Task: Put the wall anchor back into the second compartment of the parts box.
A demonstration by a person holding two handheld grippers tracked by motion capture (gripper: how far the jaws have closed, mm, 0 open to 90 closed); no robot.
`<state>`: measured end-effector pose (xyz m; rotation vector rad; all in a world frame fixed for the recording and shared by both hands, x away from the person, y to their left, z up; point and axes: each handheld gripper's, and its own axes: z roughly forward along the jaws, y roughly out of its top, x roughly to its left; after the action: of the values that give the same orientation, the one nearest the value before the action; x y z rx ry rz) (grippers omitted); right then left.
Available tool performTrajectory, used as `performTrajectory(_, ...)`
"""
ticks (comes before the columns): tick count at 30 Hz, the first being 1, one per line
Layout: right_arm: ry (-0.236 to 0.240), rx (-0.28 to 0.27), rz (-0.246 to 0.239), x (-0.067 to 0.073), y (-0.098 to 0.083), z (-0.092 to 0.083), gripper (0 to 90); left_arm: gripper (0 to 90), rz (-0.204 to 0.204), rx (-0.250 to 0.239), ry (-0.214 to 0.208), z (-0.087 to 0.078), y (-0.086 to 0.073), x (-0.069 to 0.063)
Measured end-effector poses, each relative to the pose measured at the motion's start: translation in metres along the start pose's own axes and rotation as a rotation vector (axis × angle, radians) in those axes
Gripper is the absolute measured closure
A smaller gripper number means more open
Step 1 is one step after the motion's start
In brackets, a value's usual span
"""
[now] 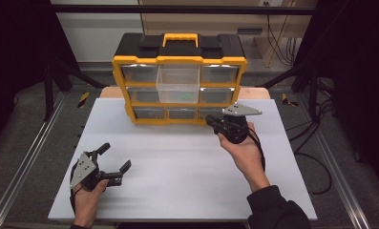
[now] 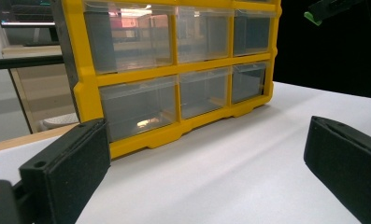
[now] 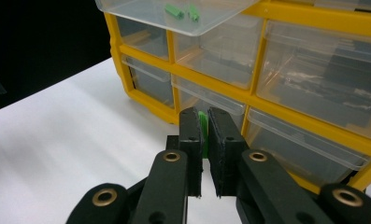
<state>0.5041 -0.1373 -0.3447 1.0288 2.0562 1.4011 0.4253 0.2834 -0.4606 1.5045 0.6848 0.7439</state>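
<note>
Green plastic piece (image 3: 203, 125) is pinched between the nearly closed jaws of the right gripper (image 3: 203, 140), held just in front of the yellow organizer (image 1: 177, 62), near its bottom row of drawers. One clear drawer (image 1: 177, 85) in the middle column is pulled out; two small green parts (image 3: 181, 11) are seen in it. Left gripper (image 1: 114, 157) is held low over the white table (image 1: 177, 162), well apart from the organizer, jaws spread wide, nothing between them.

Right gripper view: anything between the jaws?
Yes: a small green piece sits pinched between the right gripper pads, in front of the yellow drawer organizer.
</note>
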Motion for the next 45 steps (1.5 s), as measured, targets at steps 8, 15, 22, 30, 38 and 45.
performTrajectory(8, -0.005, -0.023, -0.002, 0.0, 0.011, -0.006, 84.4, 0.3, 0.0, 0.0, 0.0, 0.0, 0.0, 0.0)
performTrajectory(15, -0.008, -0.026, -0.017, 0.0, 0.02, -0.008, 84.4, 0.3, -0.001, -0.001, 0.001, 0.0, 0.0, 0.0)
performTrajectory(22, -0.014, -0.04, -0.024, 0.002, 0.029, -0.011, 84.4, 0.3, 0.0, 0.0, 0.001, 0.0, 0.0, 0.0)
performTrajectory(30, -0.019, -0.053, -0.035, 0.003, 0.038, -0.014, 84.4, 0.3, -0.002, -0.002, 0.002, 0.0, 0.0, 0.001)
performTrajectory(38, -0.021, -0.074, -0.048, 0.006, 0.053, -0.018, 84.5, 0.3, -0.003, -0.002, 0.002, -0.001, 0.0, 0.001)
performTrajectory(45, -0.023, -0.085, -0.061, 0.007, 0.061, -0.023, 84.4, 0.3, -0.004, -0.002, 0.001, -0.001, 0.0, 0.001)
